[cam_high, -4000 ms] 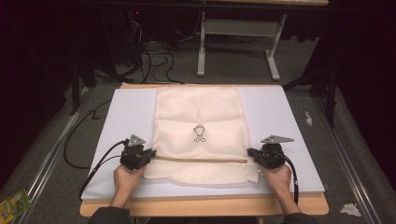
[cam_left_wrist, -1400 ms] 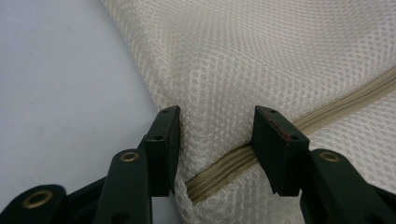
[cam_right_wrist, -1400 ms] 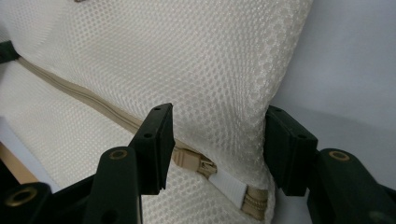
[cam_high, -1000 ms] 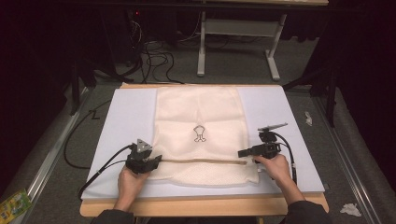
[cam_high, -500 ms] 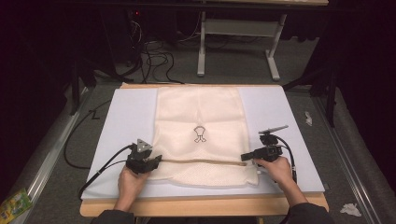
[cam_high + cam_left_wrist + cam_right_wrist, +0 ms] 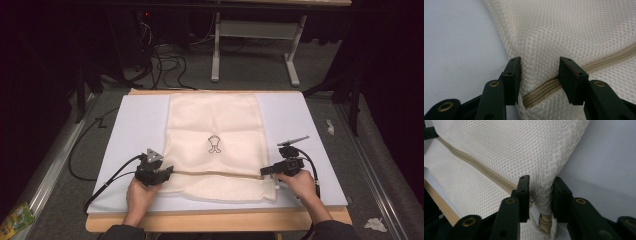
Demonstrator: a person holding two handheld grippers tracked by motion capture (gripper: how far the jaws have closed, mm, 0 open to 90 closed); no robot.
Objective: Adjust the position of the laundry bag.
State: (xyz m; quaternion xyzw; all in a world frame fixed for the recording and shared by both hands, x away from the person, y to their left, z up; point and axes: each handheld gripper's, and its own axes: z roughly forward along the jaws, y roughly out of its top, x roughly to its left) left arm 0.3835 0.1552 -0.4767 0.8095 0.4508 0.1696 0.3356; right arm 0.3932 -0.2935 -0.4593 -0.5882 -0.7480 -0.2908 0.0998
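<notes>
A cream mesh bag (image 6: pixel 215 120) with a small dark logo (image 6: pixel 214 144) lies flat on a pale foam board (image 6: pixel 135 125). A tan zipper (image 6: pixel 215 173) runs across its near part. My left gripper (image 6: pixel 169 171) is at the zipper's left end. In the left gripper view, the left gripper (image 6: pixel 540 75) has a fold of mesh bag (image 6: pixel 574 27) and the zipper (image 6: pixel 599 61) bunched between its jaws. My right gripper (image 6: pixel 263 171) is at the zipper's right end. There the right gripper (image 6: pixel 541 195) is shut on the bag's puckered edge (image 6: pixel 541 152), beside the zipper (image 6: pixel 474 161).
The foam board rests on a wooden table (image 6: pixel 215 220). Beyond the far edge stand a white table frame (image 6: pixel 255 30) and floor cables (image 6: pixel 165 55). Crumpled paper (image 6: pixel 330 126) lies on the floor at the right, and a green packet (image 6: pixel 15 220) at the bottom left.
Since four seconds ago the bag has settled flatter. In the last second the right gripper slid a little toward the near edge with the bag's corner. The left gripper has stayed in place.
</notes>
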